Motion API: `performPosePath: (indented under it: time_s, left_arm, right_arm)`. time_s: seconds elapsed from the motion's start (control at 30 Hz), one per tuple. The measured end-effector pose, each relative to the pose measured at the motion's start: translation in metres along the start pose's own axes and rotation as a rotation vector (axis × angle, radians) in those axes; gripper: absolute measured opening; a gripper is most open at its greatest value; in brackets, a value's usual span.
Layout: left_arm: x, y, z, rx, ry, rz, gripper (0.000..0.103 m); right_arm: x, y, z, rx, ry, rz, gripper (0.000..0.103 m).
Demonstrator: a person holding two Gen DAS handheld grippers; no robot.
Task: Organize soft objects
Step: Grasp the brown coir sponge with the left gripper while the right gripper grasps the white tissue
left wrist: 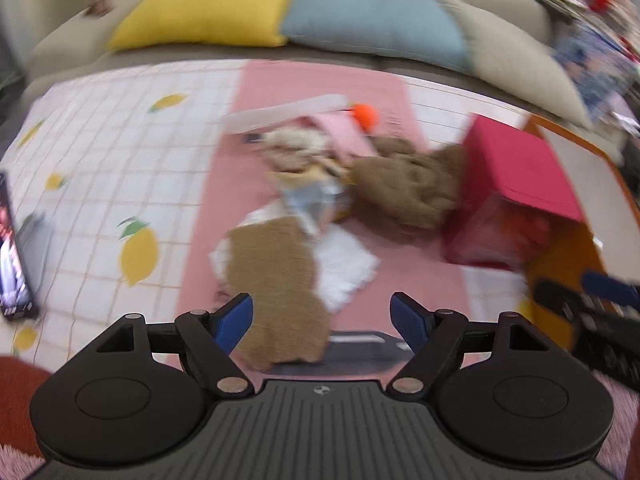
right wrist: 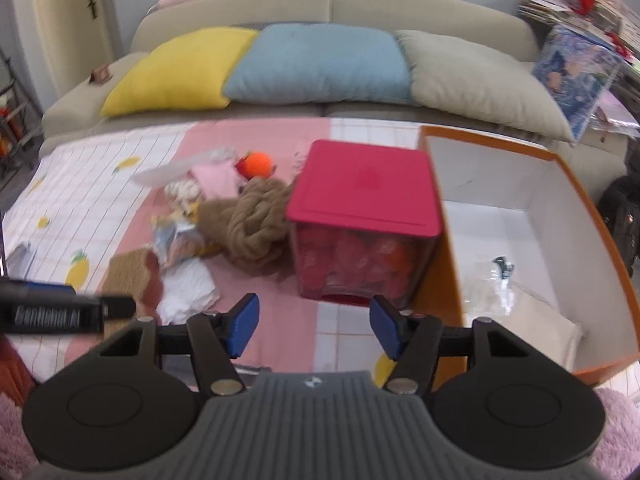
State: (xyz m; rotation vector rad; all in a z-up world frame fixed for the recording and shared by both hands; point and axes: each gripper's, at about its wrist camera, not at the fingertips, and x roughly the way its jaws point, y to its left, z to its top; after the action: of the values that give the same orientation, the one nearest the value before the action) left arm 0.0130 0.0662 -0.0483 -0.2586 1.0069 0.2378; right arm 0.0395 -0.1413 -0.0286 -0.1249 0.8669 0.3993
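A heap of soft things lies on the pink strip of the sheet: a flat tan piece [left wrist: 276, 272] [right wrist: 128, 274] on a white fluffy cloth [left wrist: 344, 268] [right wrist: 188, 288], a brown knotted rope [left wrist: 404, 188] [right wrist: 256, 220], a pink cloth [left wrist: 344, 136] [right wrist: 214, 178] and an orange ball [left wrist: 365, 115] [right wrist: 258, 164]. My left gripper [left wrist: 322, 322] is open just above the tan piece, its pads not pressing on it. My right gripper [right wrist: 314, 328] is open and empty in front of the red-lidded clear box [right wrist: 364, 188] [left wrist: 516, 168]. An orange box with a white inside [right wrist: 560, 184] stands to its right.
A beige sofa [right wrist: 360, 4] at the back carries a yellow cushion [right wrist: 180, 72], a blue one [right wrist: 320, 64] and a beige one [right wrist: 480, 76]. A phone [left wrist: 12, 260] lies at the left on the lemon-printed sheet [left wrist: 100, 160]. Stacked magazines [right wrist: 580, 12] sit far right.
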Motion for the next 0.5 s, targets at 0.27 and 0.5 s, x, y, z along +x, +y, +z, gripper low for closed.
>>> performPosePath:
  time_s: [0.27, 0.5]
  left_arm:
    - [0.043, 0.022, 0.003, -0.013, 0.068, 0.058, 0.093]
    - [0.065, 0.023, 0.001, -0.03, 0.118, 0.034, 0.093]
  right_arm:
    - [0.021, 0.014, -0.002, -0.044, 0.049, 0.029, 0.062]
    - [0.032, 0.022, -0.002, -0.074, 0.085, 0.056, 0.062]
